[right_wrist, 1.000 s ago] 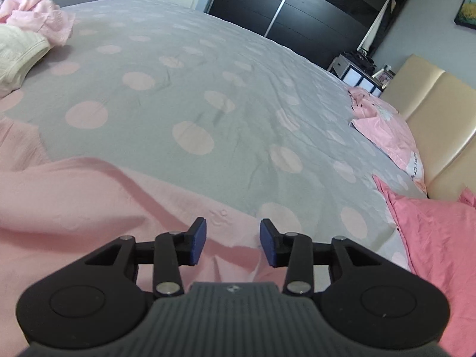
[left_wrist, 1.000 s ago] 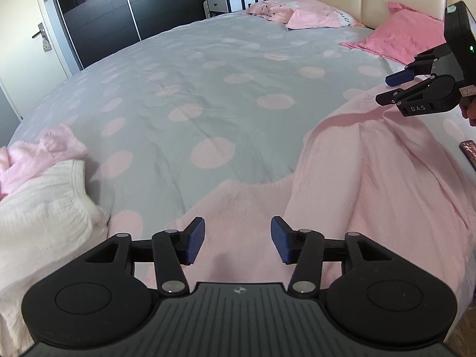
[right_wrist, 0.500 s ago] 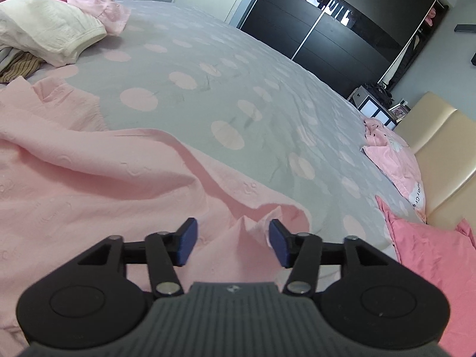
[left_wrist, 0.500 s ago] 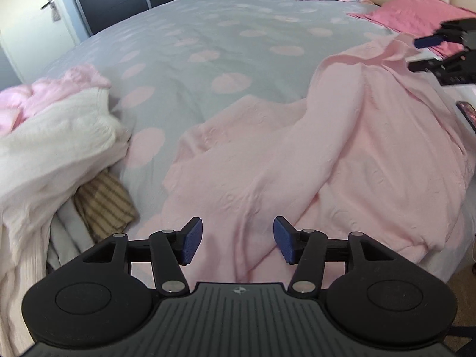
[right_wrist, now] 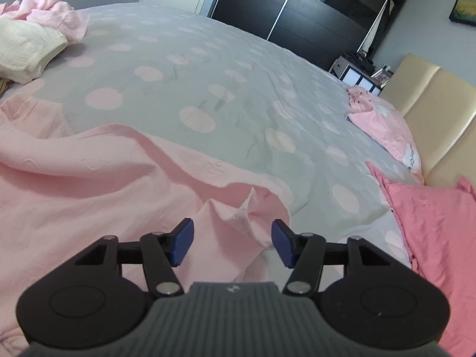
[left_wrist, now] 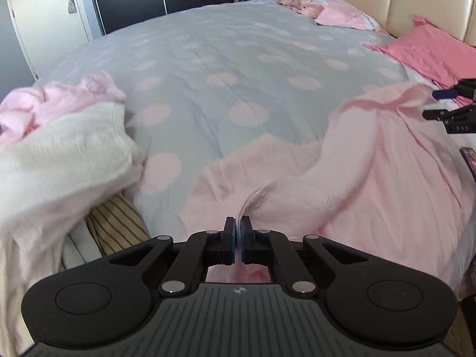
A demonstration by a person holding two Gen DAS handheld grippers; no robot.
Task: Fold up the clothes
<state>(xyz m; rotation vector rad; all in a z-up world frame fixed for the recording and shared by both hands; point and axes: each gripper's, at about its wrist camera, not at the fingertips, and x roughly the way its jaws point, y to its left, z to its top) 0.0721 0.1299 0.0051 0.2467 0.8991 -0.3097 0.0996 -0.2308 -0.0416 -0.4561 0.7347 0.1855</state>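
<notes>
A large light pink garment (left_wrist: pixel 372 184) lies spread and rumpled over the near part of the bed. My left gripper (left_wrist: pixel 237 239) is shut on a pinched fold of its near edge. In the right wrist view the same pink garment (right_wrist: pixel 98 178) fills the lower left, and a raised corner of it stands between the blue pads of my right gripper (right_wrist: pixel 232 242), which is open. That right gripper (left_wrist: pixel 446 104) also shows at the right edge of the left wrist view, its jaws apart at the garment's far corner.
The bed's grey cover with pink dots (left_wrist: pixel 232 68) stretches ahead. A heap with a cream garment (left_wrist: pixel 59 160), a pink one (left_wrist: pixel 59 98) and striped cloth (left_wrist: pixel 116 223) lies left. Pink pillows (left_wrist: pixel 431 50) rest by the beige headboard (right_wrist: pixel 431 110). A dark wardrobe (right_wrist: pixel 297 9) stands beyond.
My left gripper went from open to shut, pinching the pink garment's near edge. The right gripper stayed open and now has a raised corner of the garment between its pads.
</notes>
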